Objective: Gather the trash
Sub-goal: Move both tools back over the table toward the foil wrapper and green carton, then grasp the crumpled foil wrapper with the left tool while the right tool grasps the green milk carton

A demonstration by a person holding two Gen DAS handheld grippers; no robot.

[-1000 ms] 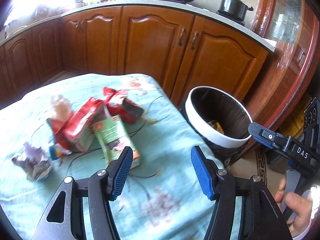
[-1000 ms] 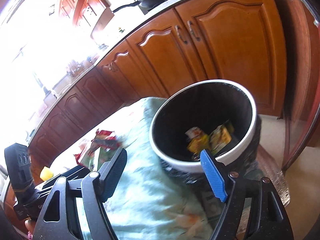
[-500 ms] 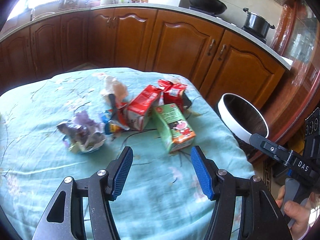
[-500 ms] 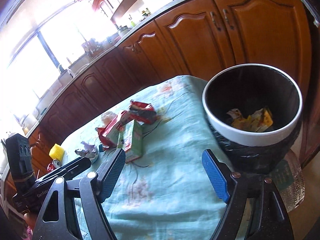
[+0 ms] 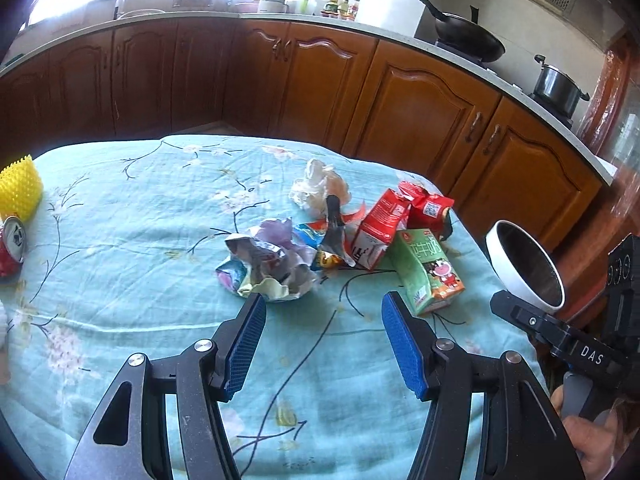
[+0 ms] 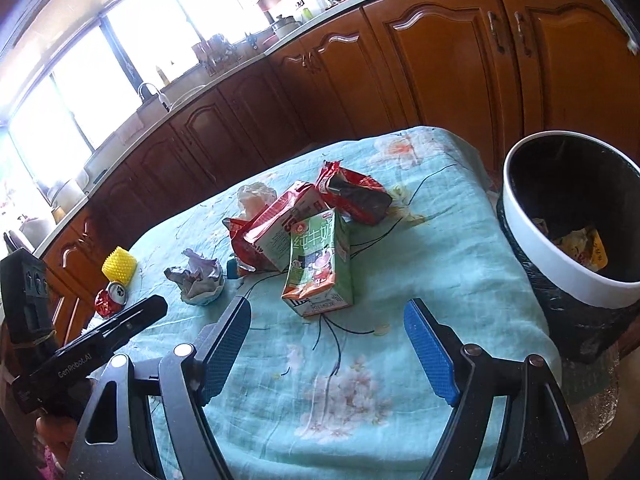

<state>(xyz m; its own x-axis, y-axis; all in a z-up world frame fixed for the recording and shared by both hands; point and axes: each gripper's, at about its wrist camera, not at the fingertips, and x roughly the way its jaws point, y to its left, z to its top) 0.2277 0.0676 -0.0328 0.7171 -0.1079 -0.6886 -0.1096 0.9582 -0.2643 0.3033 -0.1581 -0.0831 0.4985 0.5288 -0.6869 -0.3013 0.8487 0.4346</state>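
Note:
Trash lies in a heap on the teal flowered tablecloth: a green milk carton, a red carton, a red wrapper, a crumpled purple-silver wrapper and a clear plastic bag. My left gripper is open and empty, just short of the crumpled wrapper. My right gripper is open and empty, just short of the green carton. The white-rimmed black bin stands off the table's right edge with wrappers inside.
A red can and a yellow spiky cup sit at the table's left. Wooden kitchen cabinets run behind the table, with a pan and a pot on the counter.
Both grippers have swung left from the bin toward the trash heap and drawn back. Both stay open and empty. The trash has not moved.

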